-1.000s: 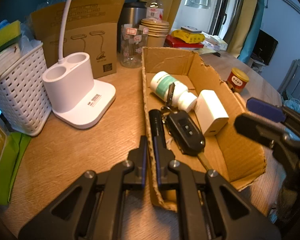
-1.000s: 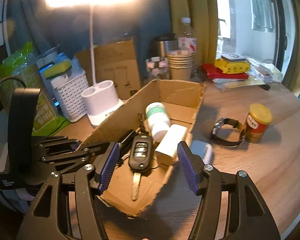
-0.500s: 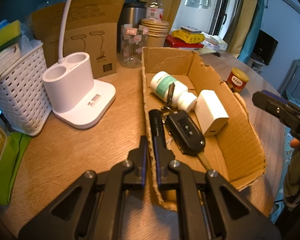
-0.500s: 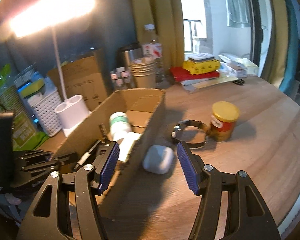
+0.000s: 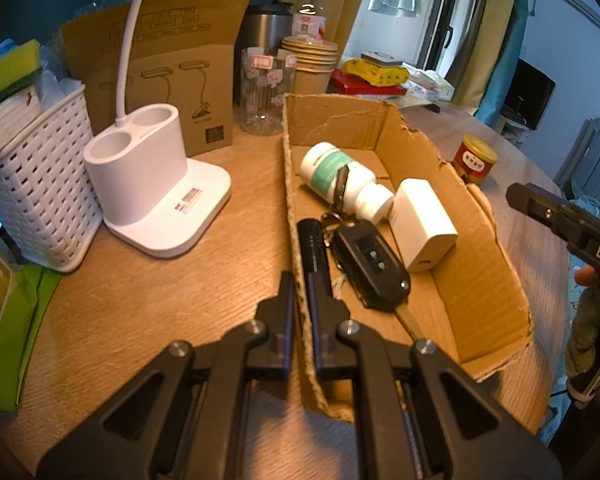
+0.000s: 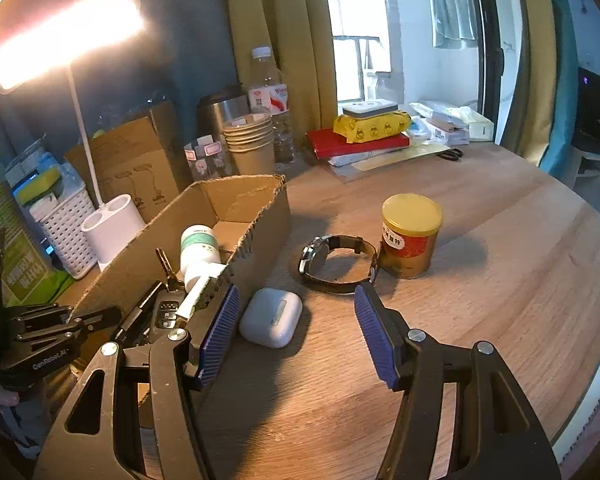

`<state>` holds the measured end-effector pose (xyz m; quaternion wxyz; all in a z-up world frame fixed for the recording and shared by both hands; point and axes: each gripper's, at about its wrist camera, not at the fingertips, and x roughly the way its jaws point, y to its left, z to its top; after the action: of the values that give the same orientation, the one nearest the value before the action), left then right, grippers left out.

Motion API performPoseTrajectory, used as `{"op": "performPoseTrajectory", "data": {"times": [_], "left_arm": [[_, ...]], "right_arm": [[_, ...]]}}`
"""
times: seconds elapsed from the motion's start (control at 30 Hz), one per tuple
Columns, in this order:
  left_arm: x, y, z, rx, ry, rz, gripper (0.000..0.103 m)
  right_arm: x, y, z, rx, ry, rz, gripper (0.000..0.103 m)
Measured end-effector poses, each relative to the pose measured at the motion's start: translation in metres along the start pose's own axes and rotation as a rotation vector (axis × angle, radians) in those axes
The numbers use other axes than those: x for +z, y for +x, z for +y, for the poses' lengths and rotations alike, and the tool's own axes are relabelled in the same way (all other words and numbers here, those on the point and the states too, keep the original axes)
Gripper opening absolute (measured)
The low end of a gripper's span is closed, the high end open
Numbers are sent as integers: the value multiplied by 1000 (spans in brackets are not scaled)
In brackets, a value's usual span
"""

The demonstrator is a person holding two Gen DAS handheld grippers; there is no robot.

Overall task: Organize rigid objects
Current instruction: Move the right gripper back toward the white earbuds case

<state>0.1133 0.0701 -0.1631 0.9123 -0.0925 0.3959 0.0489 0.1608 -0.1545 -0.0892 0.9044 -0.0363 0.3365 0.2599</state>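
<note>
My left gripper (image 5: 300, 284) is shut on the near left wall of the open cardboard box (image 5: 480, 216). Inside the box lie a white pill bottle (image 5: 328, 168), a black car key (image 5: 370, 258), a white charger (image 5: 424, 224) and a black flashlight (image 5: 312, 240). My right gripper (image 6: 295, 304) stands open just right of the box, low over the table. A white earbud case (image 6: 271, 317) lies between its blue pads, untouched. Beyond it are a wristwatch (image 6: 336, 260) and a yellow-lidded jar (image 6: 410, 236).
Left of the box stand a white lamp base (image 5: 155, 184) and a white basket (image 5: 39, 200). Paper cups (image 6: 251, 140), a glass jar (image 5: 261, 92), a water bottle (image 6: 269, 92) and a red book stack (image 6: 360, 140) line the back. The round table's edge (image 6: 592, 360) curves at right.
My right gripper swung from over the box to the table on its right, so the earbud case, watch and jar now lie ahead of it. The left gripper kept still.
</note>
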Motion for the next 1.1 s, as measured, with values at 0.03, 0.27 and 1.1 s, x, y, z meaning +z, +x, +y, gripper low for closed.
{"op": "performPoseTrajectory", "data": {"times": [0.03,0.27,1.1], "left_arm": [[0,0,0,0,1,0,8],[1,1,2,1,5,0,8],[1,2,2,-1,9,1,8]], "right_arm": [[-1,2,0,0,-2,4,63],[-6,18,1,2,-7,36,63],[-9,68,-1,51,-42,178,64]]}}
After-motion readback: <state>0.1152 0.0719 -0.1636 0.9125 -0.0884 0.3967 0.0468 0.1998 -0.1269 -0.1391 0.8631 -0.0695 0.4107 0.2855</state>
